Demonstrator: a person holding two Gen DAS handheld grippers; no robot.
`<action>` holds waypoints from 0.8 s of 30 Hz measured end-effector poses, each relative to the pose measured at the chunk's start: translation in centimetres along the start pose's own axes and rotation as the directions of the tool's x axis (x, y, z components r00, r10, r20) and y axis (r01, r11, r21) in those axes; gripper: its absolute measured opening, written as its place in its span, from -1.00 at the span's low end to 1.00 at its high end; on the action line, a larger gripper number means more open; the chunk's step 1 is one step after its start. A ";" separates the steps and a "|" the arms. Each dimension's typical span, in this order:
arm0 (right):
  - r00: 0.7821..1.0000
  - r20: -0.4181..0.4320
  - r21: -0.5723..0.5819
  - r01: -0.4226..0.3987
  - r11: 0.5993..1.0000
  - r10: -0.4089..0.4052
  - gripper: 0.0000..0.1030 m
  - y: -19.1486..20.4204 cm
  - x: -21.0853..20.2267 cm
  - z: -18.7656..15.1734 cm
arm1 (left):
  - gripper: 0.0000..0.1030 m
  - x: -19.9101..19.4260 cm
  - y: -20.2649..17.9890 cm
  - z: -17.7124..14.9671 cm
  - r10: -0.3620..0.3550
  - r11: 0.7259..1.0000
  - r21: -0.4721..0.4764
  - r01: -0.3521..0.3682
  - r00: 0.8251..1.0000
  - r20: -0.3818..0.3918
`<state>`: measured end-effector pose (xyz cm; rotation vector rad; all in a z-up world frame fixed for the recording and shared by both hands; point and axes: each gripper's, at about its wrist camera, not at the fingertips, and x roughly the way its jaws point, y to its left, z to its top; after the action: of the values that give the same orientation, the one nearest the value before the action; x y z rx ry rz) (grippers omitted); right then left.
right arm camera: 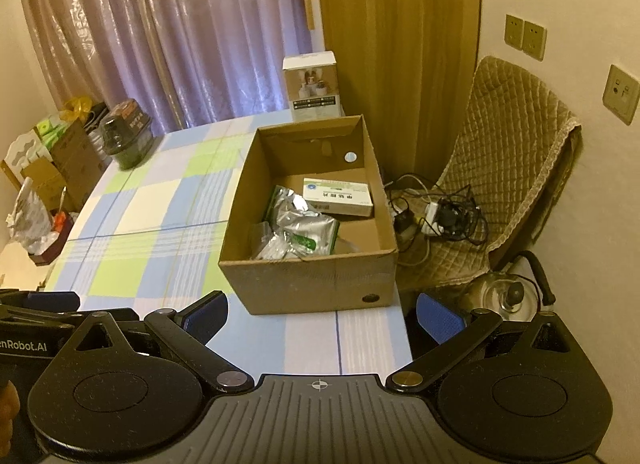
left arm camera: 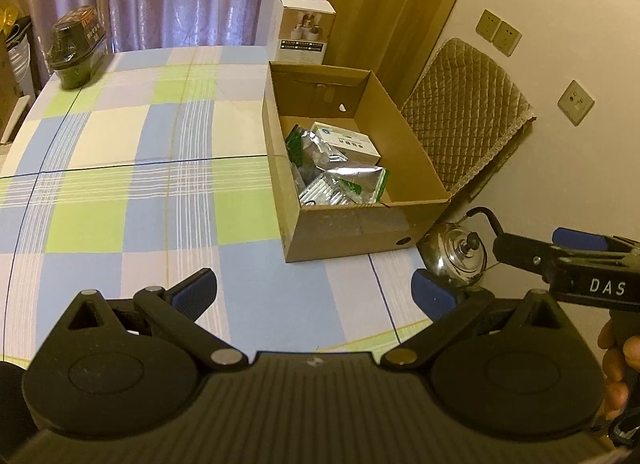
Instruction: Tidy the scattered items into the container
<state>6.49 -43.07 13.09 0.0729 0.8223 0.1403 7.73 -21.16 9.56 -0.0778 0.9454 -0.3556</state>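
The left gripper (left arm camera: 314, 294), a black two-finger tool with blue pads, is spread wide and holds nothing; under it lies only the checked tablecloth (left arm camera: 120, 192) in blue, green and white. The right gripper (right arm camera: 322, 314), of the same kind, is also spread wide and empty. In the left wrist view the right gripper shows again at the right edge (left arm camera: 532, 248), with part of a hand (left arm camera: 618, 364) below it.

Just beyond the right finger of each tool, lower than the table edge, stands a shiny metal kettle (right arm camera: 506, 296) with a black handle.

Ahead of both tools, a little to the right, the open brown cardboard box (right arm camera: 308, 284) stands on the tablecloth near the right edge of the table. Inside it lie silver foil pouches with green print (right arm camera: 304, 232) on the near side, and a white flat medicine carton (right arm camera: 338, 196) behind them, toward the far wall of the box.

To the right of the box is a chair with a quilted beige cover (right arm camera: 508, 152); on its seat lies a tangle of cables and chargers (right arm camera: 436, 216).

Behind the box a tall white product carton (right arm camera: 314, 86) stands upright. Far ahead to the left, at the far corner of the table, is a dark green bowl-shaped package with a clear lid (left arm camera: 74, 50). Behind all hang pale purple curtains (right arm camera: 180, 36).
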 end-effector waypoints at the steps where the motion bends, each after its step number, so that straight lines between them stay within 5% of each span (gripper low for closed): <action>1: 1.000 -0.002 0.000 0.000 1.000 0.000 1.00 0.0 0.0 -0.3 | 0.97 0.0 0.0 -0.2 0.004 1.000 0.000 -0.004 1.000 -0.002; 24: 1.000 -0.006 -0.006 0.008 1.000 -0.008 1.00 -0.1 -0.1 -0.7 | 0.98 0.9 -0.8 0.2 -0.026 1.000 0.016 0.026 1.000 -0.017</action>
<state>5.94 -43.13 12.67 0.0635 0.8282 0.1352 8.15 -22.21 9.11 -0.0724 0.9583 -0.3882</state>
